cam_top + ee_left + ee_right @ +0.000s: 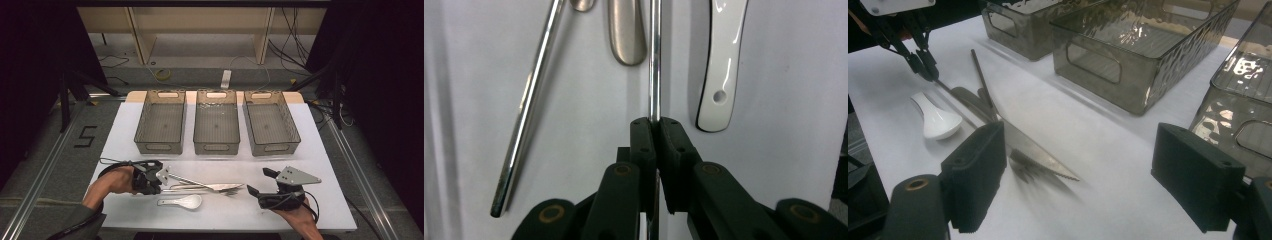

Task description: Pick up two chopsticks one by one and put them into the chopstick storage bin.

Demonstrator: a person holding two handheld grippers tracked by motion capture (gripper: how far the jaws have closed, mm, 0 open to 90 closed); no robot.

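A white table (pixel 320 150) carries three smoky plastic bins in a row at its far side — the left bin (pixel 161 125), the middle bin (pixel 216 125) and the right bin (pixel 271 127), all bare inside. Nearer the person lies a small heap of cutlery: a serrated knife (pixel 1040 150), a metal rod (pixel 524 115), and a white ceramic spoon (pixel 181 201) just beside them.

The step in hand looks like the pick-up for sorting. The left gripper (pixel 655 131) has its jaws pressed together on a thin steel handle (pixel 654 60), which lies flat on the table among the other pieces. The right gripper (pixel 1083 180) hovers near the knife's tip with its jaws spread wide, holding nothing.

The next move likely calls for a clean lift — straight up, so the neighbouring pieces are not dragged along — then a carry to one of the bins.
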